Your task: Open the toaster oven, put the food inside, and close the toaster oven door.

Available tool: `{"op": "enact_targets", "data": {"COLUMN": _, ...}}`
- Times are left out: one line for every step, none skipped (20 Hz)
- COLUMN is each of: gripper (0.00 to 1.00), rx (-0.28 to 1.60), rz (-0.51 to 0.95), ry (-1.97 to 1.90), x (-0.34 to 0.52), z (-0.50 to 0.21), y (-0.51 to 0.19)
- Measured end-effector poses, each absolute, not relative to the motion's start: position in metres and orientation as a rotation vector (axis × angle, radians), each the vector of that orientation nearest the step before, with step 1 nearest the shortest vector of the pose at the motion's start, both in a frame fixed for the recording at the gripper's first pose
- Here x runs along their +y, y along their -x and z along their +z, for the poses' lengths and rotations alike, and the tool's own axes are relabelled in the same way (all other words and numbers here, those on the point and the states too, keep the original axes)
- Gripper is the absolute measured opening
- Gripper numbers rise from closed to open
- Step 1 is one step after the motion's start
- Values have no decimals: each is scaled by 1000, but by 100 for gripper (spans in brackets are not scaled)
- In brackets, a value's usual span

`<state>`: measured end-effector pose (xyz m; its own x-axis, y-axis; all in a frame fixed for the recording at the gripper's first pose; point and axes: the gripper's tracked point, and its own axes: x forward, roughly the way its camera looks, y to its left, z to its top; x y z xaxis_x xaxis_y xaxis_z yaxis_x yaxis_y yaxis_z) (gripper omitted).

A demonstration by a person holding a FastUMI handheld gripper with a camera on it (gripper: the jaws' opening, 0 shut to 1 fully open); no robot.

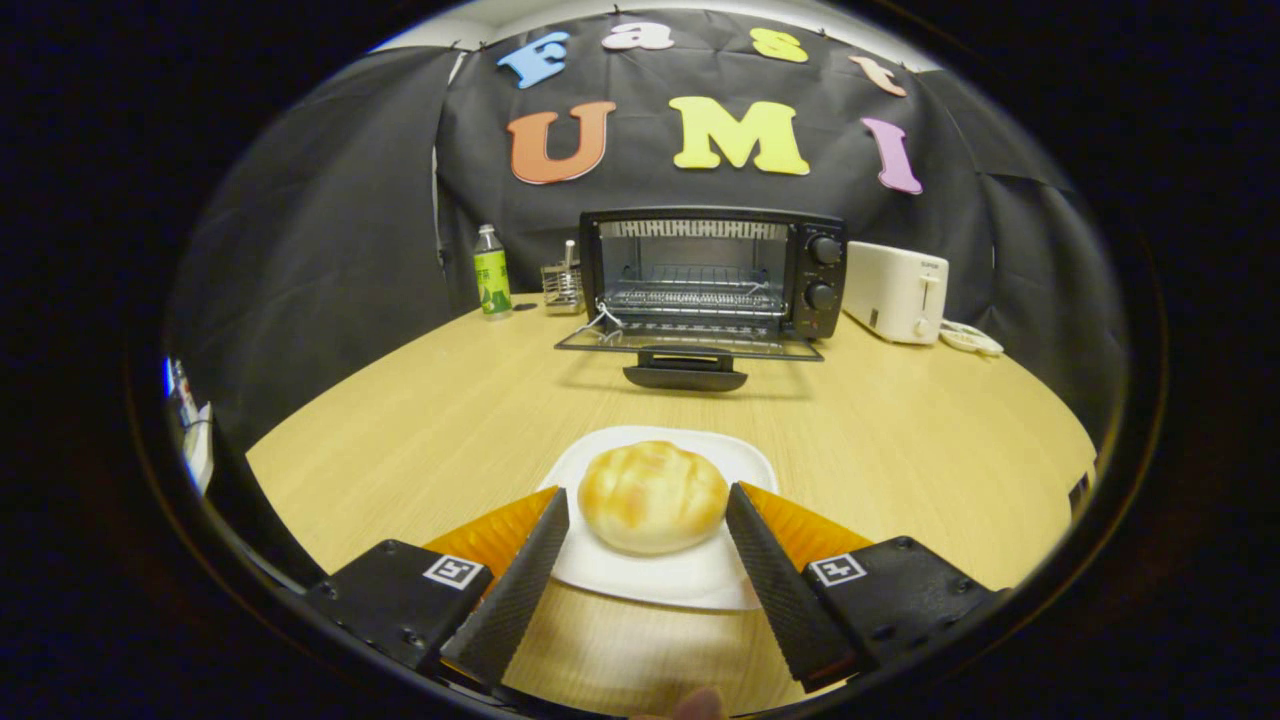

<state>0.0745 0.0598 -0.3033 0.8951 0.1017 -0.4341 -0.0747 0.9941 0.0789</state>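
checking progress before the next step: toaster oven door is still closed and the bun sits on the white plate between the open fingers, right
Not quite: the toaster oven door is already open, folded down flat in front of the rack, as the gripper view shows. The rest holds: the bun sits on the white plate between the open fingers of the gripper.

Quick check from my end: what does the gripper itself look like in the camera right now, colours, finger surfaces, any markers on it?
The gripper has two long, dark, wedge-shaped fingers with a fine ribbed texture on the inner pads. Behind each finger sits a translucent orange ridged piece, mounted on a black block with visible screws. Each block carries a small square black-and-white marker. No cables are visible.
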Motion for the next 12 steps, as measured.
{"op": "enact_targets", "data": {"gripper": 100, "rx": 462, "rz": 88, "ry": -67, "x": 60, "z": -306, "y": -74}}
{"op": "enact_targets", "data": {"gripper": 100, "rx": 472, "rz": 85, "ry": -72, "x": 60, "z": -308, "y": -75}}
{"op": "enact_targets", "data": {"gripper": 100, "rx": 475, "rz": 79, "ry": -79, "x": 59, "z": -310, "y": -75}}
{"op": "enact_targets", "data": {"gripper": 100, "rx": 481, "rz": 72, "ry": -89, "x": 58, "z": -311, "y": -75}}
{"op": "enact_targets", "data": {"gripper": 100, "rx": 483, "rz": 63, "ry": -103, "x": 58, "z": -311, "y": -75}}
{"op": "enact_targets", "data": {"gripper": 100, "rx": 483, "rz": 54, "ry": -114, "x": 57, "z": -311, "y": -75}}
{"op": "enact_targets", "data": {"gripper": 98, "rx": 484, "rz": 47, "ry": -117, "x": 58, "z": -311, "y": -75}}
{"op": "enact_targets", "data": {"gripper": 93, "rx": 478, "rz": 40, "ry": -127, "x": 59, "z": -309, "y": -76}}
{"op": "enact_targets", "data": {"gripper": 88, "rx": 474, "rz": 32, "ry": -140, "x": 58, "z": -309, "y": -77}}
{"op": "enact_targets", "data": {"gripper": 84, "rx": 470, "rz": 27, "ry": -161, "x": 57, "z": -308, "y": -80}}
{"op": "enact_targets", "data": {"gripper": 78, "rx": 468, "rz": 22, "ry": -181, "x": 57, "z": -308, "y": -78}}
{"op": "enact_targets", "data": {"gripper": 73, "rx": 463, "rz": 17, "ry": -205, "x": 55, "z": -304, "y": -77}}
